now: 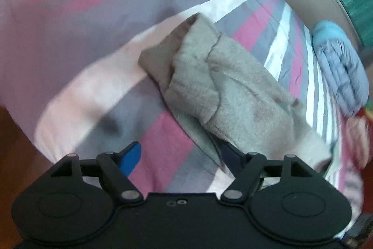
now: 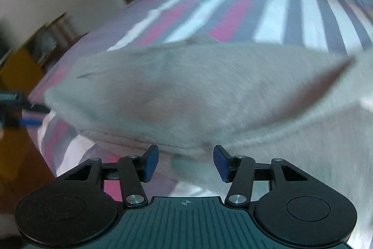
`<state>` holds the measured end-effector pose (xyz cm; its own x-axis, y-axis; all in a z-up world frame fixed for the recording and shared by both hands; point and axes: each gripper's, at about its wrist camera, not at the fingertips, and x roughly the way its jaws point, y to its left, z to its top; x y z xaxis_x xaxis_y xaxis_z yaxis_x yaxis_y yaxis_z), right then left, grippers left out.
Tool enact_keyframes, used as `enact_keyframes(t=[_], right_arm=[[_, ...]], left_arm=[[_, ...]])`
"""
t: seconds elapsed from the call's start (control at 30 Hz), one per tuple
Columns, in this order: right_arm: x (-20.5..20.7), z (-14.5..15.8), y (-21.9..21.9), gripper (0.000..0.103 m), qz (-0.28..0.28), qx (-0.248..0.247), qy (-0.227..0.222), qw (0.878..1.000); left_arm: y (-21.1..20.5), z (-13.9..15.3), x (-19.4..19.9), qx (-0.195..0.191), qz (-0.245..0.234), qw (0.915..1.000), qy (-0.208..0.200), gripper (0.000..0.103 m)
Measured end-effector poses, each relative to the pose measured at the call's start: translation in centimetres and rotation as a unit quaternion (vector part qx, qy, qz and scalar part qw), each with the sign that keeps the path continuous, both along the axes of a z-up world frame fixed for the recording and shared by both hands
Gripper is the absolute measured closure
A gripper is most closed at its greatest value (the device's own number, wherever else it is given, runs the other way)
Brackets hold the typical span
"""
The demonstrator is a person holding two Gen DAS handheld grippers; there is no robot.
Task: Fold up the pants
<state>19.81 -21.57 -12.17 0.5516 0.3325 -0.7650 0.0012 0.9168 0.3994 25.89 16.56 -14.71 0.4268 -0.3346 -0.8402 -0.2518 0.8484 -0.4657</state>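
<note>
Striped bedding [image 1: 163, 146] in pink, grey and white covers a bed, and on it lie grey fleece pants [image 1: 223, 85], folded into a thick, soft bundle whose long axis runs diagonally toward the bed's near edge. Left gripper [image 1: 180, 155] and right gripper [image 2: 185, 161] both stand apart, clamping nothing. A blue-grey quilted garment [image 1: 340, 64] lies at the bed's far edge.

pants [image 1: 223, 85]: 1 | striped bedsheet [image 1: 163, 151]: 1 | blue-grey garment [image 1: 340, 67]: 1 | claws: 2

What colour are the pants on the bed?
The pants are light grey-beige, fleecy and plain, with no pattern. The left wrist view shows them best.
</note>
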Motion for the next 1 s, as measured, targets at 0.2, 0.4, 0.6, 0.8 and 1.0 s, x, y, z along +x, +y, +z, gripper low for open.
enact_keyframes(t=[0.2,0.4,0.6,0.8,1.0], right_arm=[[0.5,-0.7,-1.5,0.051,-0.078,0.076,0.049,0.993],[0.9,-1.4,-3.2,0.051,-0.147,0.157,0.076,0.974],[1.7,-2.5,-4.5,0.051,-0.204,0.226,0.081,0.949],[3.1,-2.4,-2.7,0.073,-0.214,0.207,0.076,0.952],[2.6,-3.7,-2.5,0.073,-0.203,0.200,0.073,0.956]], left_arm=[[-0.3,1.3,-0.1,-0.027,0.024,0.9990,-0.028,0.035],[0.1,2.9,-0.9,-0.053,0.034,0.9960,-0.063,0.034],[-1.1,2.1,0.5,-0.060,0.025,0.9968,-0.046,0.034],[-0.2,0.7,-1.5,-0.066,0.054,0.9963,-0.011,0.034],[0.3,-2.2,-0.6,-0.095,0.087,0.9917,-0.004,0.039]])
